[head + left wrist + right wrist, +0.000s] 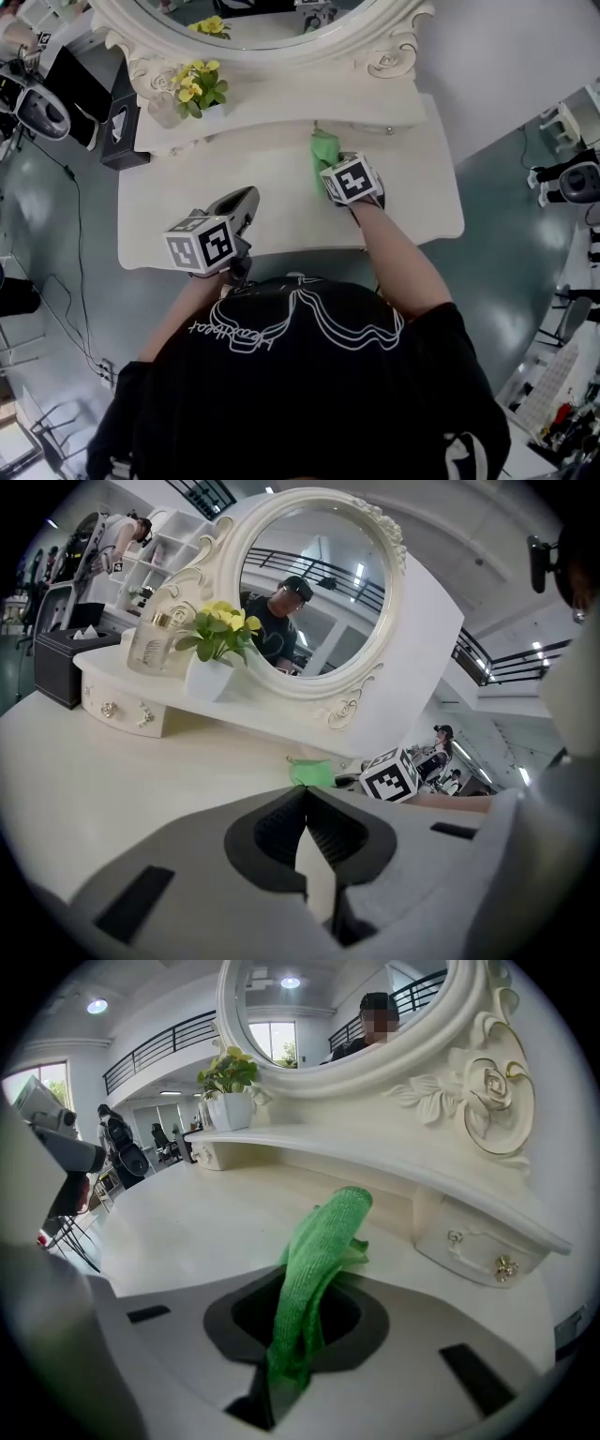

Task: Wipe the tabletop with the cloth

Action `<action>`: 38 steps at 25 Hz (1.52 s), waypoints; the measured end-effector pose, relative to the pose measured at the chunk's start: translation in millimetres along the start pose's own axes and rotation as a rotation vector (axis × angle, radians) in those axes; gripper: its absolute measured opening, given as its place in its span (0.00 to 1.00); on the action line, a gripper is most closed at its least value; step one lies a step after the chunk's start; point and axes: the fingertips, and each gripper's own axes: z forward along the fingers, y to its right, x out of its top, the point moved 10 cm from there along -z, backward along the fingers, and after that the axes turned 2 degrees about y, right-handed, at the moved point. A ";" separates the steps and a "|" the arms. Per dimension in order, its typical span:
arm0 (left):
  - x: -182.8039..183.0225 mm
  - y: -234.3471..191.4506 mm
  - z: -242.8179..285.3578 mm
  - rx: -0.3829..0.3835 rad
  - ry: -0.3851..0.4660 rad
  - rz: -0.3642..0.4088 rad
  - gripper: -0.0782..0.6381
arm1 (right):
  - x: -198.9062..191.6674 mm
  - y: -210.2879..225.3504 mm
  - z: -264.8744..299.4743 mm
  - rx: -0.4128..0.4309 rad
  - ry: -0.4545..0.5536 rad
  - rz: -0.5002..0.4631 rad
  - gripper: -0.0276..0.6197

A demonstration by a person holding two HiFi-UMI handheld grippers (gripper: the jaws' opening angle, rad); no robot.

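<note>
clamps soft, light cloth (pixel 330 1230) at a fold in right gripper (pixel 314 1283) (limp, likely to bunch), with left gripper (pixel 305 803) closed, empty.

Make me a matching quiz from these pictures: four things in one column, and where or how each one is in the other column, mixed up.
1. green cloth
2. left gripper
3. yellow flowers
4. black tissue box

A. on the raised shelf
B. shut, holding nothing
C. at the left end of the table
D. pinched in the right gripper

Pairs: 1-D, 2-B, 3-A, 4-C
</note>
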 end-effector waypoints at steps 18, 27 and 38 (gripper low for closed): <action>-11.4 27.6 38.8 -0.078 -0.067 0.025 0.11 | -29.4 46.4 -29.6 -0.076 0.008 0.055 0.13; -13.3 43.4 61.5 -0.120 -0.106 0.059 0.11 | -47.8 73.3 -47.6 -0.138 -0.012 0.074 0.13; -15.2 60.6 95.3 -0.184 -0.164 0.121 0.11 | -65.9 102.9 -65.1 -0.193 -0.020 0.134 0.13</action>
